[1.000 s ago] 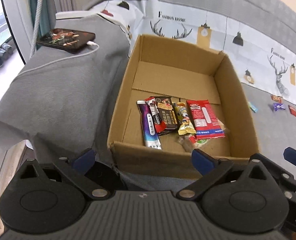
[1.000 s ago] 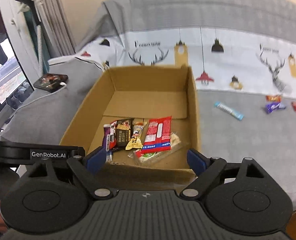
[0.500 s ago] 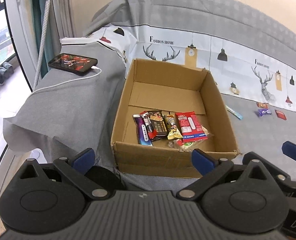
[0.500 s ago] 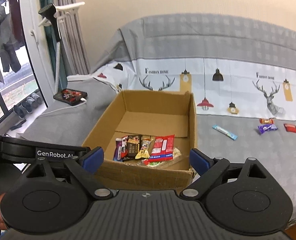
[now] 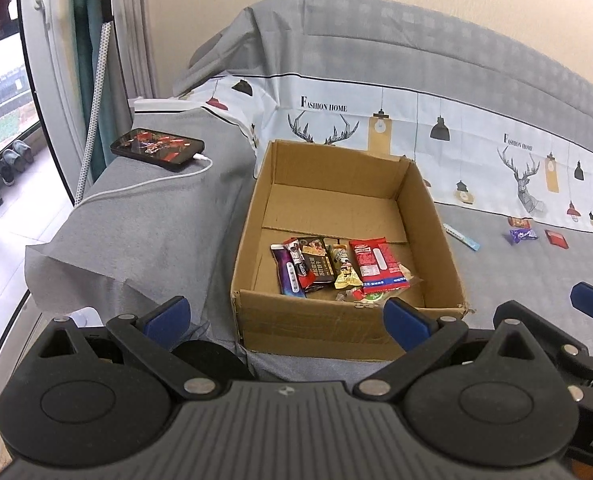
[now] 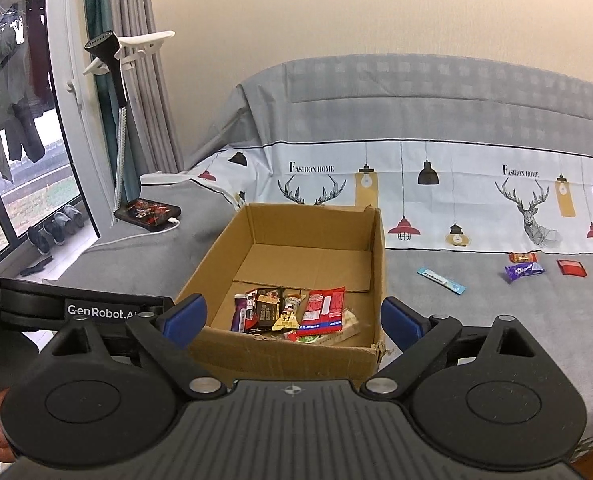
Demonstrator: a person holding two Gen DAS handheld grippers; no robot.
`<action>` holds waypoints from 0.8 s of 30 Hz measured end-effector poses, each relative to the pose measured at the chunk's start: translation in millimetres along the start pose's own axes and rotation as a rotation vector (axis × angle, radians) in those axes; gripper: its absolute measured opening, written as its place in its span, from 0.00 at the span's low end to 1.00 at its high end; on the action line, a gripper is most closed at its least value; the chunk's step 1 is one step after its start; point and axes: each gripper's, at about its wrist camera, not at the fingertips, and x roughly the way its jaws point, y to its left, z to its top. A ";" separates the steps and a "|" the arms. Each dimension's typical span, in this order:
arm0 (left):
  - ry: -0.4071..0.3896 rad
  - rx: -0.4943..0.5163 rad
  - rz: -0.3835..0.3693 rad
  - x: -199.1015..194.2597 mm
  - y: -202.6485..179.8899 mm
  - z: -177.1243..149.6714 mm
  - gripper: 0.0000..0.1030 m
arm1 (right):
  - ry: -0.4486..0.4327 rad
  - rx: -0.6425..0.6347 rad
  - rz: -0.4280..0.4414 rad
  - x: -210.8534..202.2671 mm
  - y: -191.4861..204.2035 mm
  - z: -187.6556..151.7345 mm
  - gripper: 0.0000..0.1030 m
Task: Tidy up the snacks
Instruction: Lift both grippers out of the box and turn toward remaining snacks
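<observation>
1. Snacks (image 5: 338, 266) lie packed in the near half of the cardboard box (image 5: 424, 208) on the grey sofa (image 6: 476, 304).
2. Four loose wrappers (image 6: 522, 270) sit at 2 o'clock of the box.
3. Left gripper (image 5: 284, 318) and right gripper (image 6: 294, 318): fingers spread wide, empty.

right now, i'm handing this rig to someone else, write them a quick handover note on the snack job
Left gripper: open, empty, held back from the near wall of the cardboard box.
Right gripper: open, empty, also short of the box.
Done: a row of snacks lies in the near half of the box, among them a purple bar, a dark bar, a small yellow pack and a red packet.
Left: four snacks lie loose on the grey cover to the right of the box: a light blue stick, a purple candy, a small orange pack and a red square pack.
</observation>
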 end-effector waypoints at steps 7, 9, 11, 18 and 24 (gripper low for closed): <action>-0.011 -0.003 -0.001 -6.0 1.1 -1.4 1.00 | -0.014 -0.003 -0.002 -5.8 2.3 -0.5 0.94; -0.010 -0.003 -0.001 -6.2 1.2 -1.6 1.00 | -0.013 -0.002 -0.002 -5.9 2.2 -0.8 0.94; -0.011 -0.003 0.000 -6.0 1.1 -1.4 1.00 | -0.012 0.000 -0.002 -6.3 1.1 -0.9 0.94; -0.003 0.000 0.004 -4.2 0.3 -1.7 1.00 | -0.007 0.011 -0.004 -4.4 -1.0 -1.1 0.94; 0.010 0.006 0.014 1.0 -1.1 0.2 1.00 | 0.008 0.021 -0.001 1.0 -3.2 -1.6 0.94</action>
